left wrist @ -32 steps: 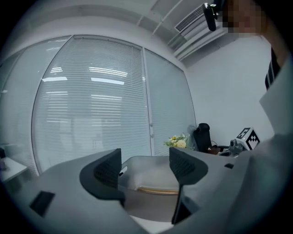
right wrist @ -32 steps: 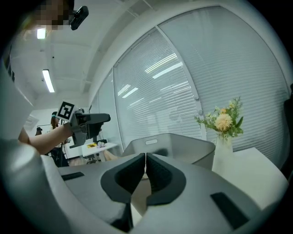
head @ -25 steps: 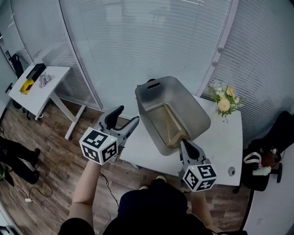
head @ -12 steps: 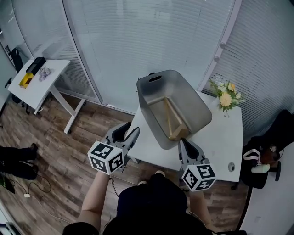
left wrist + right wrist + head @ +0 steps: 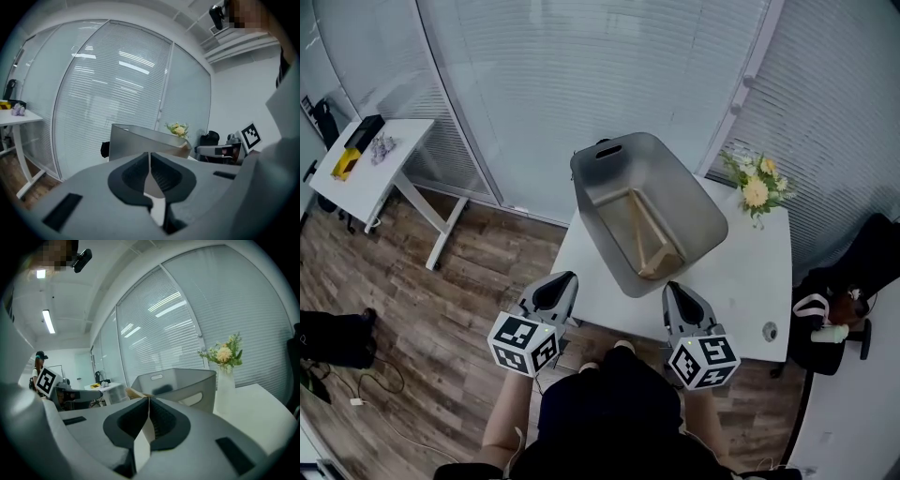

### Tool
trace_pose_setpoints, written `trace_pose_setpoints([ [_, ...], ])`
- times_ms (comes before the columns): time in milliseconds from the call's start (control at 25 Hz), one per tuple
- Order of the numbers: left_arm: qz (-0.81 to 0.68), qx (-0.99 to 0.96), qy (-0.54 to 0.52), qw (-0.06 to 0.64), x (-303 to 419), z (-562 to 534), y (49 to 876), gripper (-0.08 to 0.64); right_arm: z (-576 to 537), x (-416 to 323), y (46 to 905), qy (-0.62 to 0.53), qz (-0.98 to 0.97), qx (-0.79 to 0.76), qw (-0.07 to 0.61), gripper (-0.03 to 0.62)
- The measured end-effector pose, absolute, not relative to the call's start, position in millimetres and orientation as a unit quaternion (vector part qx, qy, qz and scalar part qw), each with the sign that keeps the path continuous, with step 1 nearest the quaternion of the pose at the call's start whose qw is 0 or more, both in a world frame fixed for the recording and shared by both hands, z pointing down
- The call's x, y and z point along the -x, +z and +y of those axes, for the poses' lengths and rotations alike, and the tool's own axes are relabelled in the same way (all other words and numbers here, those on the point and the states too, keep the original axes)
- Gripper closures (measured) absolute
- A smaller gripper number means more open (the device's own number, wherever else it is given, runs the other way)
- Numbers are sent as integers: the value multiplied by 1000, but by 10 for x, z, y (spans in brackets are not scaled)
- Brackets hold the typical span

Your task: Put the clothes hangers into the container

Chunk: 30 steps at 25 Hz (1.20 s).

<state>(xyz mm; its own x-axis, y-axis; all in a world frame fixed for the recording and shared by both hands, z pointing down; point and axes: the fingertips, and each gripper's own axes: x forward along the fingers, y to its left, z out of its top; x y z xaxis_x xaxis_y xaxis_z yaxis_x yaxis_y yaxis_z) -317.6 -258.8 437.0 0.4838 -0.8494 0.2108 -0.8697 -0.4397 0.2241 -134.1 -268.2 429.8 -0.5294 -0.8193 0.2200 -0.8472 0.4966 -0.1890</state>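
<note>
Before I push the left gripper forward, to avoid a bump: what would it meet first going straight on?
Probably the near wall of the grey container, straight ahead of the left gripper, fingers shut and empty. The white table edge below might come first; depth is unclear.

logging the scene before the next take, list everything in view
container: one, grey, far left of the table
clothes hangers: wooden, count unclear, inside the container
table: one, white, before the person
flowers: one bunch, yellow and white, table's far right corner
side desk: one, white, far left, small items on it
left gripper: grey, fingers together, empty, by the table's near left corner
right gripper: grey, fingers together, empty, at the table's near edge
</note>
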Motion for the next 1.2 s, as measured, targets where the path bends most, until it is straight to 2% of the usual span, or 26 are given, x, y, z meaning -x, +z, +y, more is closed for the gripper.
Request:
trace_pose_setpoints([
  [440,-526,-834,49,157,3158,-2491,4662,549,-2668,1246,4390,144,-864,-480,49,561],
  [1200,-520,-838,44,160,3031,-2569,4624,549,-2707,1098,4378,139,-857,-494,53,565],
])
